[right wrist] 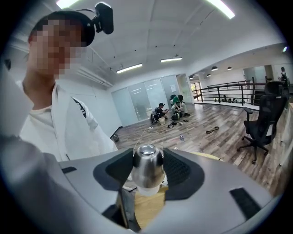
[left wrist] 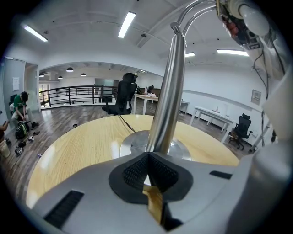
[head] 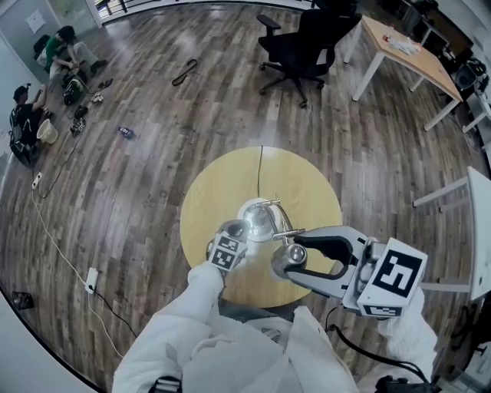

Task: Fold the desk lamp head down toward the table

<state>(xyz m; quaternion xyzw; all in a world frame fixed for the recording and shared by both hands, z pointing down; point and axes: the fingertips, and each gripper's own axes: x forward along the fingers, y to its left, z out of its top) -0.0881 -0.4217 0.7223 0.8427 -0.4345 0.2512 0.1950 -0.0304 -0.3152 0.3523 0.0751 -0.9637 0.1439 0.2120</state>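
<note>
A chrome desk lamp stands on a round wooden table [head: 207, 196], its round base [head: 257, 219] near the middle. My left gripper [head: 234, 234] is shut on the lamp's upright pole [left wrist: 167, 91]. In the left gripper view the pads [left wrist: 137, 171] clamp the pole just above the base [left wrist: 135, 144]. My right gripper [head: 282, 261] is shut on the chrome lamp head [right wrist: 147, 170]. In the right gripper view its dark pads [right wrist: 179, 170] press on both sides of the head. The curved lamp arm [left wrist: 197, 9] bends over at the top of the left gripper view.
The lamp's black cord [head: 261, 173] runs across the table to its far edge. A black office chair [head: 303, 46] and a wooden desk [head: 406, 54] stand beyond. People sit on the floor at the far left [head: 61, 61]. A white table [head: 476, 222] is at the right.
</note>
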